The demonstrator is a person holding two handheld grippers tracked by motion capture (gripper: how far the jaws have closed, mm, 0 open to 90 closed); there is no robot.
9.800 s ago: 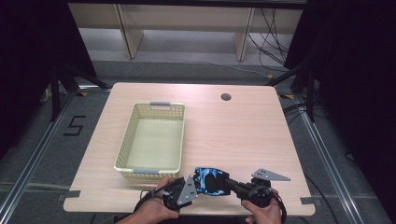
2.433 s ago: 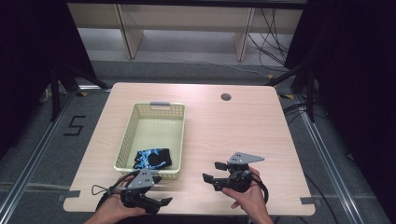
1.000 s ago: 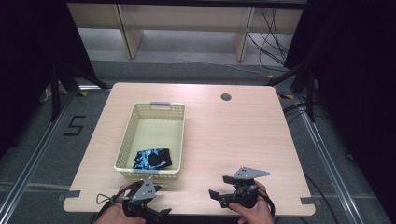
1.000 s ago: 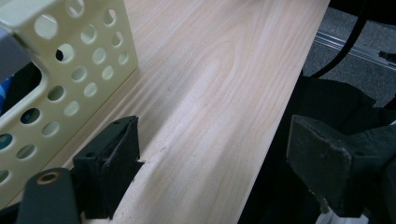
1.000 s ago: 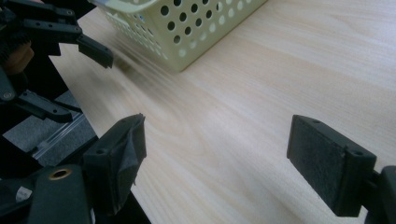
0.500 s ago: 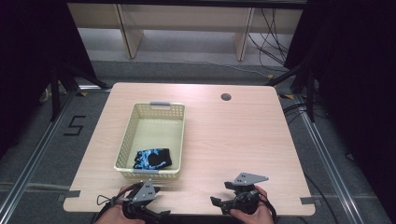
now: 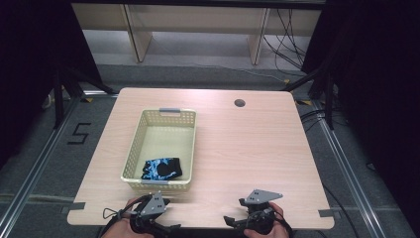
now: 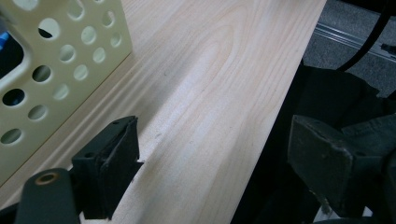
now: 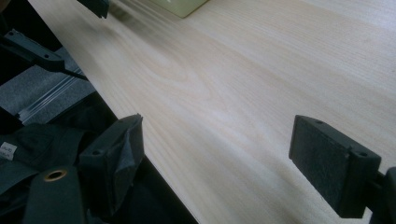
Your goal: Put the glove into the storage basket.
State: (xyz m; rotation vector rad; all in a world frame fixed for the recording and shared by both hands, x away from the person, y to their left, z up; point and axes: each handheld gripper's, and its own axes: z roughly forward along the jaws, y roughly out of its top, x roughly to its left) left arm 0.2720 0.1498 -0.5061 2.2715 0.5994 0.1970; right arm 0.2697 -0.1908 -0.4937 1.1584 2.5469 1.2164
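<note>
Glove (image 7: 162,168), black with blue patches, lies inside the cream basket (image 7: 134,147), at its near end, in the lower left of the high view; it looks folded or bunched, though the detail is too small to be sure. Judging from how things lie, the work of putting it into the basket appears done, and nothing else waits on the counter (image 7: 257,144). The left claw (image 7: 166,229) sits at the bottom edge of that view, just in front of the basket, its jaws spread wide with nothing between them; in the left gripper view the basket's perforated wall (image 8: 51,70) fills the upper left. The right claw (image 7: 233,222) rests at the lower middle, equally spread and empty. What is left seems no more than resting both hands.
</note>
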